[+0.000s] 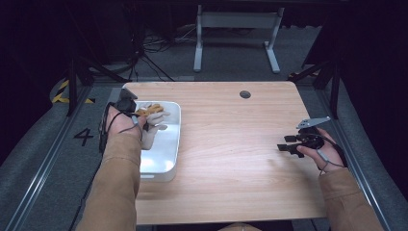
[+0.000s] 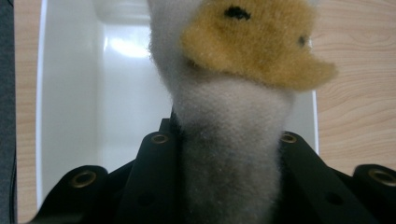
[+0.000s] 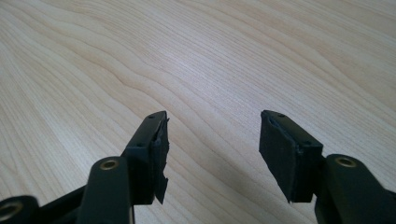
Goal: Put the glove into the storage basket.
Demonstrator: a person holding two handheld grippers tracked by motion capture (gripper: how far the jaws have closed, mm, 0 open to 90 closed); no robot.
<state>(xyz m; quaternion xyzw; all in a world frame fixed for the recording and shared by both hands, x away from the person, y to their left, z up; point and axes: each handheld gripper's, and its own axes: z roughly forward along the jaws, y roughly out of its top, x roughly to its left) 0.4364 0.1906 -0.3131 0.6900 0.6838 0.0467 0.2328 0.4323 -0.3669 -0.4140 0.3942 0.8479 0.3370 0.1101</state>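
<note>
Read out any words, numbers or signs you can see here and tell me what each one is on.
"4": a dark number painted on the grey floor left of the table.
Yellow and black hazard stripes, no text, on the floor further back.
No readable writing on the white tray, the plush duck toy or either gripper.
</note>
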